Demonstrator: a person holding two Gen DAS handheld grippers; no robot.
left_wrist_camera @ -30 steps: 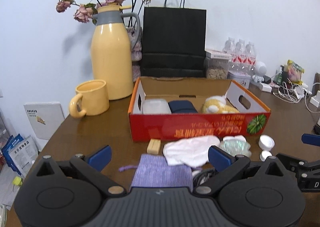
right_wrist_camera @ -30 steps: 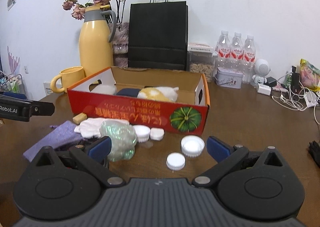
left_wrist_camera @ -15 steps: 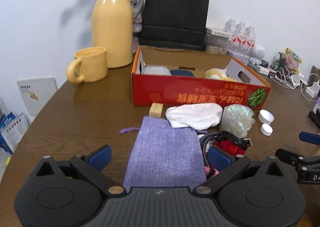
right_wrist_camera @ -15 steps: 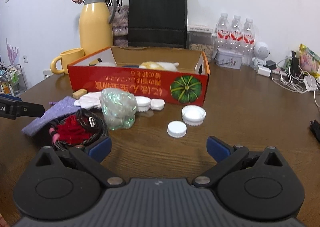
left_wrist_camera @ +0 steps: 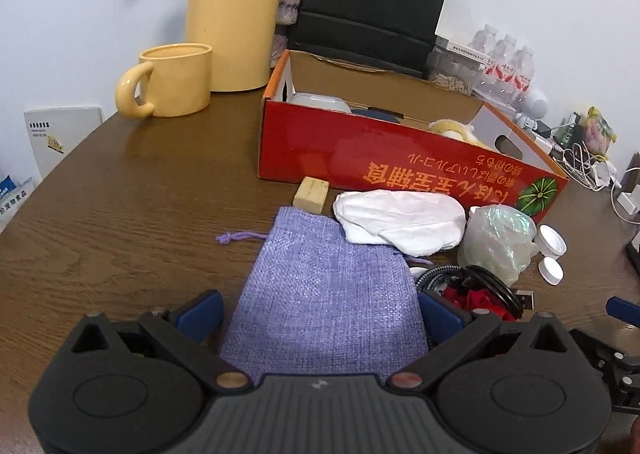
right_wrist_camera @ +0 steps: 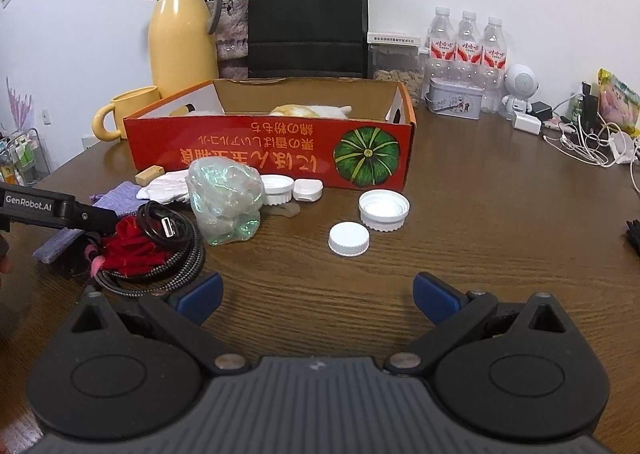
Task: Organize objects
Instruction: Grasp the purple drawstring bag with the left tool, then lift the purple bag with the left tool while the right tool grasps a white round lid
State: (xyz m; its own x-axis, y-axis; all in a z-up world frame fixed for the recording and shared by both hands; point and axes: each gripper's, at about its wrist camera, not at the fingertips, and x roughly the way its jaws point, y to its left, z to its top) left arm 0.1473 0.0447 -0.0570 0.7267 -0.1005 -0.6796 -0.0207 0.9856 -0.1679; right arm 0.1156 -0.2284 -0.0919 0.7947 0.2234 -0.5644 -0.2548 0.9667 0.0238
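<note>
A purple cloth pouch (left_wrist_camera: 324, 294) lies flat on the brown table, its near end between the wide-apart fingers of my open left gripper (left_wrist_camera: 320, 312). Behind it stand a small wooden block (left_wrist_camera: 311, 192), a white cloth (left_wrist_camera: 400, 222) and a crumpled iridescent bag (left_wrist_camera: 498, 242), all in front of the red cardboard box (left_wrist_camera: 400, 166). A coiled black cable with red fabric (right_wrist_camera: 152, 242) lies to the pouch's right. My right gripper (right_wrist_camera: 316, 294) is open over bare table, short of two white lids (right_wrist_camera: 348, 239) (right_wrist_camera: 383, 209).
A yellow mug (left_wrist_camera: 172, 80), yellow thermos (left_wrist_camera: 234, 10) and black paper bag (left_wrist_camera: 372, 2) stand behind the box. Water bottles (right_wrist_camera: 466, 46), a tin (right_wrist_camera: 454, 98), a small white robot figure (right_wrist_camera: 519, 90) and tangled white cables (right_wrist_camera: 584, 142) crowd the far right. The box holds a plush toy (right_wrist_camera: 308, 109).
Both grippers have drawn back and dipped lower. The purple pouch has come between the left fingers, and the cable coil has come into the right view. Nothing on the table moved.
</note>
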